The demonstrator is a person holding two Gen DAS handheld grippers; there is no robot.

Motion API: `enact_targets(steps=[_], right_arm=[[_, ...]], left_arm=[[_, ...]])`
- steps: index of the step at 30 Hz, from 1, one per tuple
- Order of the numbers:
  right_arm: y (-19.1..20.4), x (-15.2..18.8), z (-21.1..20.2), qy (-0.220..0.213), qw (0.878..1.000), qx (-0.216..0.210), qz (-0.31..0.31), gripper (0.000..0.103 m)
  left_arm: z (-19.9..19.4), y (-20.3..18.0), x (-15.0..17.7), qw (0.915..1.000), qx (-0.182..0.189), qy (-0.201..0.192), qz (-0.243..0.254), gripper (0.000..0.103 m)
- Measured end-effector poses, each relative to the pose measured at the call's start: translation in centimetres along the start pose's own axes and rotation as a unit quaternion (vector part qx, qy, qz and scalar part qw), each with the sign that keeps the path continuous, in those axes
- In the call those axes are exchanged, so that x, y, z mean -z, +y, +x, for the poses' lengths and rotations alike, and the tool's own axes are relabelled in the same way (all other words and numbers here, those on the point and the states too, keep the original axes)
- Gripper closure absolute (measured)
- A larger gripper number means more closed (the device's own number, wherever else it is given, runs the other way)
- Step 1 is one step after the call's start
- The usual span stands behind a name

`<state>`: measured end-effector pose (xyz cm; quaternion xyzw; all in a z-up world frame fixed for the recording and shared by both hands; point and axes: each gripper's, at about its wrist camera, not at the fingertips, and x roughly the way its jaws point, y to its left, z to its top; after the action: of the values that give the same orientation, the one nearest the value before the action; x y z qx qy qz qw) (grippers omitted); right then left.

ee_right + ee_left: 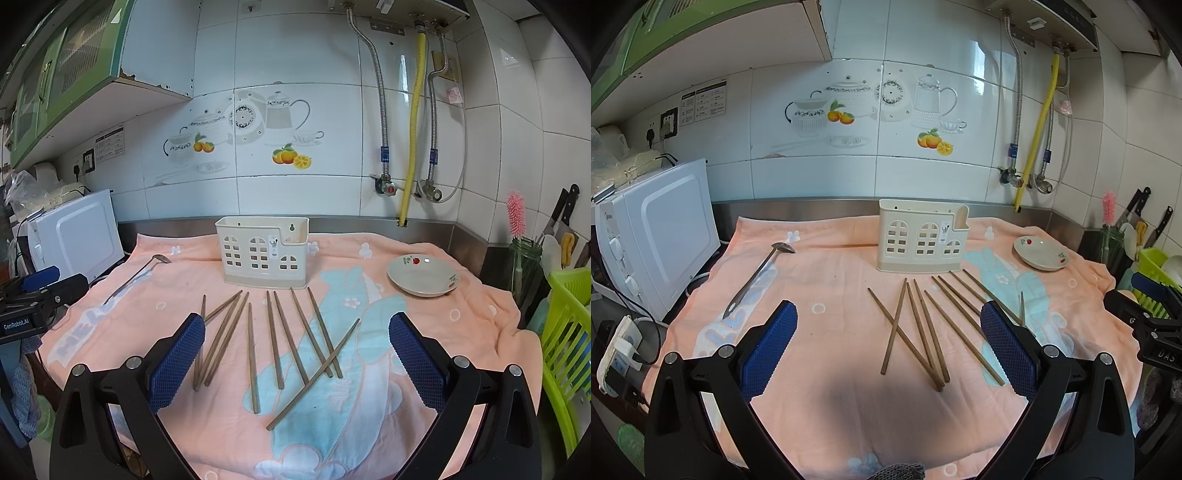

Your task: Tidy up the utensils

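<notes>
While both grippers hang above the near edge of the tabletop (424, 229), I log the left gripper (888, 343) with fingers (768, 347) released and nothing between them, and the right gripper (297, 354) likewise, fingers (415, 362) spread wide and holding nothing. The wooden chopsticks (275, 339) lie loose on the pink towel (461, 332), fanned out in front of the cream utensil holder (264, 253), several crossing one another. The holder stands upright near the back wall. A metal ladle (757, 275) lies on the towel to the left, well apart from the chopsticks. A small dish (423, 275) sits to the right of the holder. A white microwave (657, 240) stands at far left.
</notes>
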<state>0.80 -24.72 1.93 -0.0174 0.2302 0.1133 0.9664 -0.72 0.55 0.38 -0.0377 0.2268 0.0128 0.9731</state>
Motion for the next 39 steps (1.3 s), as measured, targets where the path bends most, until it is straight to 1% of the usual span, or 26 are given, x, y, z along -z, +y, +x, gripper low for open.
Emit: enact_targets(steps=[17, 20, 29, 32, 39], right_arm=[[0.1, 0.9, 0.8, 0.01, 1.0, 0.003, 0.007, 0.006], [0.0, 1.2, 1.1, 0.015, 1.0, 0.003, 0.009, 0.006], [0.5, 3.0, 2.9, 0.043, 0.999, 0.004, 0.016, 0.007], [0.6, 3.7, 3.7, 0.055, 0.998, 0.002, 0.023, 0.007], [0.5, 5.2, 5.7, 0.082, 0.996, 0.015, 0.038, 0.009]], left_arm=[[-0.2, 0.2, 0.5, 1.0, -0.001, 0.006, -0.007, 0.005], [0.4, 0.5, 0.5, 0.9999, -0.001, 0.01, -0.008, 0.005], [1.8, 1.6, 0.9, 0.9996, -0.001, 0.023, -0.018, 0.005], [2.3, 2.6, 1.1, 0.9994, -0.002, 0.028, -0.02, 0.005], [3.7, 3.7, 1.6, 0.9988, -0.001, 0.042, -0.025, 0.006]])
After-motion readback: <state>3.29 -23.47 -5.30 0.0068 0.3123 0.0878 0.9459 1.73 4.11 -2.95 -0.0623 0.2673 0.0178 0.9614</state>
